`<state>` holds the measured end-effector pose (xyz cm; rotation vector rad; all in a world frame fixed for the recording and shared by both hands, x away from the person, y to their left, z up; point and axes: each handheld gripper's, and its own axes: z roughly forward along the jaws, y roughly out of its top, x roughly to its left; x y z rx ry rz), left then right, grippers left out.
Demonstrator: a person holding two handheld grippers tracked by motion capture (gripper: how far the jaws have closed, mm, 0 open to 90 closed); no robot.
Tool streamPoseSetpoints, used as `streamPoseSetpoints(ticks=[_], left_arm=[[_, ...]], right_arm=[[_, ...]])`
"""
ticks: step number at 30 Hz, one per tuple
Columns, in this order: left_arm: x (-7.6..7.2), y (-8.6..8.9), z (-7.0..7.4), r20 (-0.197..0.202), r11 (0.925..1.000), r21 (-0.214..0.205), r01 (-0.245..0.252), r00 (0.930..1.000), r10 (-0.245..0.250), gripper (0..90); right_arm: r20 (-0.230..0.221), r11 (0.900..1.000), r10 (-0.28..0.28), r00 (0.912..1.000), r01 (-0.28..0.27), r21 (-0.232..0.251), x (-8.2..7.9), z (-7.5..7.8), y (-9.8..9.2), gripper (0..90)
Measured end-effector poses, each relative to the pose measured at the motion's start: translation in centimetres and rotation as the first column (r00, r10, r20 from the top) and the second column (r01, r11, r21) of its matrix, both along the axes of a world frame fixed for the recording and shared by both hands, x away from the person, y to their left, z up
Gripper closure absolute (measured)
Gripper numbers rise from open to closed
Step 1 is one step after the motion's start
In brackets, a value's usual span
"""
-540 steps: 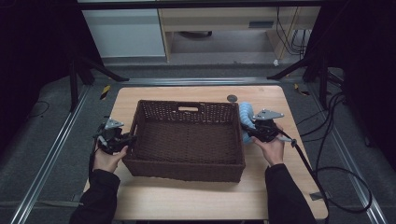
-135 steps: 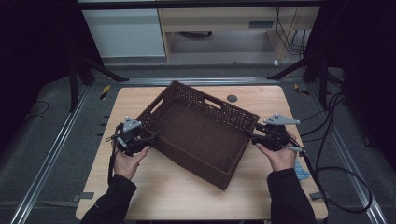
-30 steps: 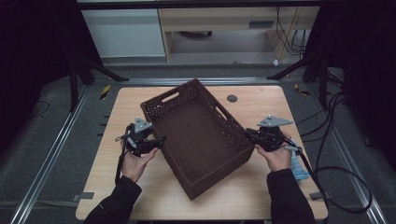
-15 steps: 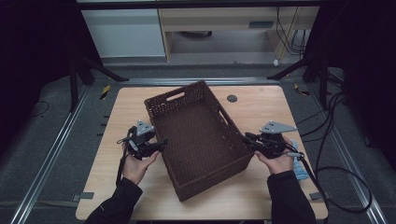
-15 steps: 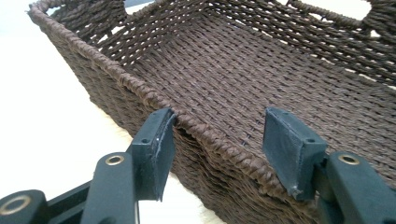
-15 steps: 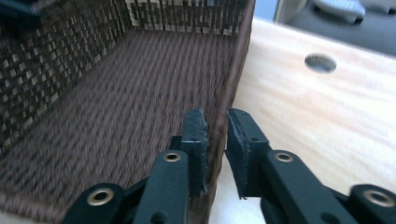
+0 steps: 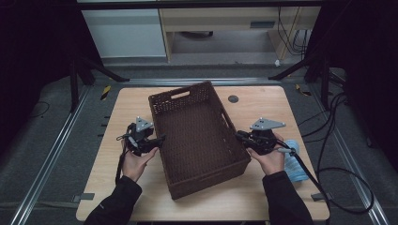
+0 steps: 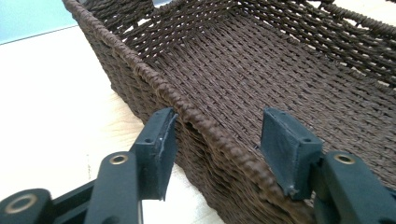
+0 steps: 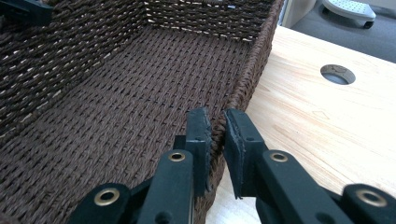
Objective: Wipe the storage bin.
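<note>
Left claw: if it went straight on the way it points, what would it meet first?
The basket's rim already runs between the left claw's open jaws, so pushing on would likely bring that wall deeper in, then probably the woven floor inside; depth is unclear.

The person's two forearms are coming in from the near edge of the bench, both in dark sleeves. The left hand [image 7: 133, 161] is holding the left gripper [image 7: 159, 139] near the left edge, pointing inward; its jaws have just been closing and are standing apart. The right hand [image 7: 272, 157] is holding the right gripper [image 7: 239, 136] toward the right edge, pointing inward, with its jaws pressing tightly together.
</note>
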<state>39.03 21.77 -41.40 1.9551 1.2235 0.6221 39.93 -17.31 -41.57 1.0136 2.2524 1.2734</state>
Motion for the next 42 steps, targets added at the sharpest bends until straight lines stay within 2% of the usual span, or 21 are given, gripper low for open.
streamPoseSetpoints(ticks=[6, 8, 10, 12, 13, 16, 18, 20, 23, 25, 26, 28, 32, 34, 37, 38, 40, 42], left_arm=[[-1.1, 0.1, 0.1, 0.007, 1.0, 0.0, 0.0, 1.0, 0.0, 40.1], [-1.2, 0.1, -0.2, -0.007, 0.9998, -0.02, 0.006, 1.0, -0.006, 40.4], [-1.1, -0.3, -0.7, -0.024, 0.9998, 0.009, 0.016, 0.9996, -0.016, 44.6], [-0.8, -0.4, -1.1, -0.033, 0.9995, 0.026, 0.016, 0.9993, -0.015, 49.1], [-0.7, -0.4, -1.2, -0.041, 0.9998, 0.01, 0.019, 0.999, -0.019, 49.2], [-0.3, -0.2, -1.2, -0.045, 0.9997, 0.01, 0.022, 0.9988, -0.022, 52.0], [0.1, -0.1, -1.3, -0.04, 0.9995, 0.021, 0.023, 0.999, -0.022, 53.3], [0.4, 0.1, -1.2, -0.038, 0.9992, 0.033, 0.023, 0.999, -0.022, 55.1], [1.0, 0.7, -1.3, -0.059, 0.9997, -0.015, 0.02, 0.998, -0.021, 54.5], [0.8, 0.9, -1.3, -0.056, 0.9998, -0.007, 0.02, 0.9982, -0.02, 49.4], [0.6, 1.1, -1.2, -0.053, 0.9998, -0.016, 0.014, 0.9985, -0.015, 48.1], [0.2, 1.3, -0.9, -0.052, 0.9992, -0.032, 0.022, 0.9983, -0.024, 45.8], [-0.8, 1.4, -0.7, -0.045, 0.9991, -0.006, 0.042, 0.9981, -0.042, 43.4], [-1.3, 1.2, -0.8, -0.039, 0.9989, 0.021, 0.042, 0.9984, -0.041, 43.6], [-1.6, 1.2, -1.1, -0.045, 0.9975, 0.05, 0.05, 0.9979, -0.047, 45.1], [-1.5, 1.3, -1.1, -0.049, 0.9979, 0.037, 0.053, 0.9975, -0.051, 45.6], [-1.6, 1.3, -1.1, -0.053, 0.9978, 0.03, 0.059, 0.997, -0.057, 47.1], [-1.6, 1.2, -1.2, -0.045, 0.9975, 0.026, 0.066, 0.9969, -0.064, 52.5]], right_arm=[[-0.028, 0.9992, 0.036, 0.9989, -0.036, 0.019, -1.6, 0.2, 0.1, 79.3], [-0.04, 0.9983, 0.053, 0.9978, -0.052, 0.025, -1.9, 0.3, 0.2, 78.8], [-0.022, 0.9973, 0.058, 0.998, -0.057, 0.045, -1.9, 0.5, 0.2, 73.8], [0.008, 0.9984, 0.04, 0.9992, -0.04, 0.04, -1.8, 0.7, 0.1, 70.2], [0.016, 0.9988, 0.026, 0.9995, -0.027, 0.041, -1.7, 0.8, 0.1, 68.6], [0.029, 0.9992, 0.004, 0.9996, -0.006, 0.04, -1.2, 0.5, 0.2, 65.6], [0.028, 0.999, 0.0, 0.9996, -0.002, 0.045, -0.9, 0.2, 0.5, 65.6], [0.03, 0.9997, -0.001, 0.9995, 0.0, 0.026, -0.7, -0.1, 0.9, 65.3], [0.009, 0.9987, 0.01, 0.9999, -0.011, 0.049, -0.8, -0.2, 1.1, 71.4], [0.001, 0.9983, 0.025, 0.9997, -0.025, 0.053, -1.1, -0.2, 1.4, 75.3], [-0.013, 0.9987, 0.028, 0.9995, -0.027, 0.043, -1.2, -0.3, 1.6, 74.7], [0.004, 0.9995, 0.015, 0.9999, -0.015, 0.026, -1.6, -0.3, 1.9, 74.9], [-0.019, 0.9986, 0.024, 0.9995, -0.023, 0.047, -2.2, -0.3, 2.1, 74.8], [-0.027, 0.9979, 0.03, 0.9992, -0.028, 0.058, -2.4, -0.3, 2.2, 74.5], [-0.018, 0.9981, 0.034, 0.9993, -0.033, 0.052, -2.4, 0.0, 2.2, 70.5], [-0.008, 0.9977, 0.031, 0.9995, -0.03, 0.061, -2.4, 0.1, 2.1, 68.4], [0.028, 0.9972, 0.021, 0.9994, -0.022, 0.071, -2.5, 0.9, 1.6, 63.6], [0.069, 0.9969, -0.014, 0.9975, 0.008, 0.078, -2.5, 1.5, 0.8, 57.9]])
